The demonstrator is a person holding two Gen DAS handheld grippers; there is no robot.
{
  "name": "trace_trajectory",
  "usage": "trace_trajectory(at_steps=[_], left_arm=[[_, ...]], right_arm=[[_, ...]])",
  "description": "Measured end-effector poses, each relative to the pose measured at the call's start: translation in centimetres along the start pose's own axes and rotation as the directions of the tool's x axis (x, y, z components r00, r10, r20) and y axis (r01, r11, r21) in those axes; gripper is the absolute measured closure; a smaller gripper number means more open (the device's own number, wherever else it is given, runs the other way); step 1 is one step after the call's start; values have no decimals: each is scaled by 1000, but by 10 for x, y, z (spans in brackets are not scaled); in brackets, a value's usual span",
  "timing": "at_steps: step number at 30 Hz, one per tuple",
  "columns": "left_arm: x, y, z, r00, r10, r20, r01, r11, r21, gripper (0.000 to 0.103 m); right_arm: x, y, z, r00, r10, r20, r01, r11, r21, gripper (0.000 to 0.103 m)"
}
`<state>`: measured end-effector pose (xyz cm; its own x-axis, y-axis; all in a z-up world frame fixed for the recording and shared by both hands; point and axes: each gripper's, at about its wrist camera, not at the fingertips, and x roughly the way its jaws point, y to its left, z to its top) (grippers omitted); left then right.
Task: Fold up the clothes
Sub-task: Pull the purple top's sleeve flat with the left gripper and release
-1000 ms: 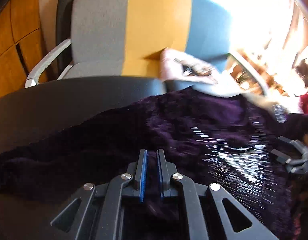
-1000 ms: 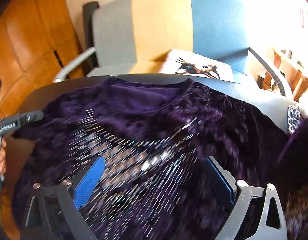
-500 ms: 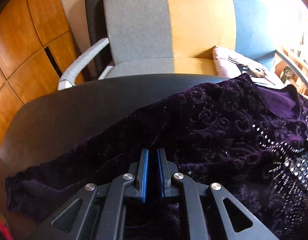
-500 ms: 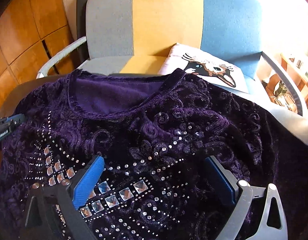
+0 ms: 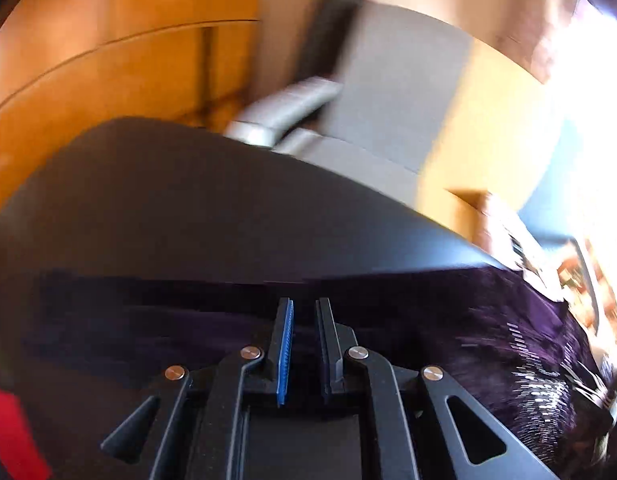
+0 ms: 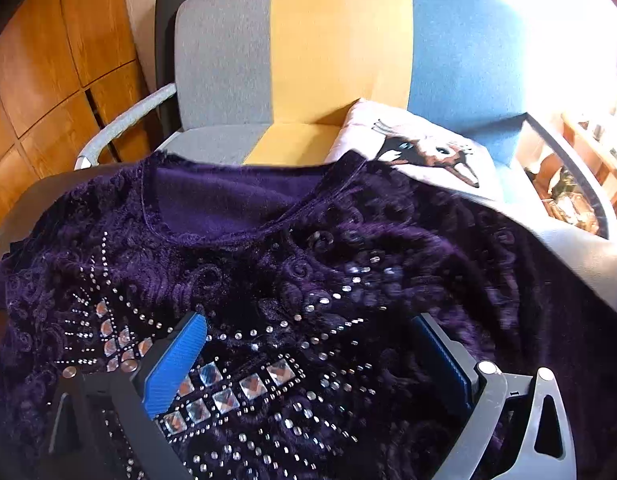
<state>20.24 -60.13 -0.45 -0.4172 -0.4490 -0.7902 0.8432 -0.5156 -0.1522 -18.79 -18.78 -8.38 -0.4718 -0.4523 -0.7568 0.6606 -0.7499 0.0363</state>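
Note:
A dark purple velvet top [image 6: 388, 240] with rhinestones lies face up on the dark table [image 6: 40, 196], its neckline toward the chair. My right gripper [image 6: 308, 320] hovers over its chest with the blue pads [image 6: 180, 356] wide apart and nothing between them. In the blurred left wrist view, my left gripper [image 5: 304, 300] sits over the left part of the purple top [image 5: 488, 320]. Its jaws stand nearly together, with dark fabric in the narrow gap, and the cloth edge runs straight just ahead of the tips.
A grey, yellow and blue armchair [image 6: 340, 48] stands right behind the table, with a folded white cloth bearing an animal print [image 6: 424, 148] on its seat. Wooden panels [image 6: 48, 80] line the left wall. Something red [image 5: 12, 436] shows at the lower left.
The left gripper has swept fast to the left and rolled, keeping its narrow gap over the purple fabric. The right gripper has crept forward over the top and stayed wide open.

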Motion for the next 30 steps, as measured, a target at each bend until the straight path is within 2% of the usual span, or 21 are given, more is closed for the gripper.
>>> trace_trajectory(at_steps=[2,4,7,9,12,16,22,24,27,28,30], left_arm=[[-17,54,6,998,69,-1,-68,994,-86,93],[-33,114,10,993,110,-37,-116,972,-206,92],[-41,167,3,988,129,-90,-151,940,-306,90],[-40,184,0,986,128,-110,-158,931,-329,89],[-34,188,-3,991,89,-101,-118,936,-332,89],[-20,165,-2,995,49,-89,-69,967,-245,88],[37,134,0,976,60,-207,-98,979,-178,88],[56,131,-7,962,98,-256,-139,980,-145,88],[67,128,-22,923,208,-325,-239,969,-58,86],[66,129,-24,912,245,-329,-271,962,-34,86],[65,141,-24,896,289,-337,-322,946,-44,86]], right_arm=[[-23,5,-3,999,11,46,-11,1000,0,1],[-43,18,-10,996,49,69,-48,999,-17,1],[-60,39,-26,989,131,64,-128,991,-49,1],[-69,54,-38,983,178,55,-173,982,-73,1],[-74,76,-59,979,200,37,-195,975,-104,1],[-62,96,-78,980,196,-19,-197,972,-126,1],[-52,102,-79,984,169,-62,-176,976,-132,0],[-49,107,-80,987,143,-68,-152,976,-155,0],[-46,112,-81,991,111,-74,-122,976,-182,0],[-45,112,-81,991,108,-75,-120,976,-183,0],[-43,112,-80,991,111,-75,-123,976,-182,0]])
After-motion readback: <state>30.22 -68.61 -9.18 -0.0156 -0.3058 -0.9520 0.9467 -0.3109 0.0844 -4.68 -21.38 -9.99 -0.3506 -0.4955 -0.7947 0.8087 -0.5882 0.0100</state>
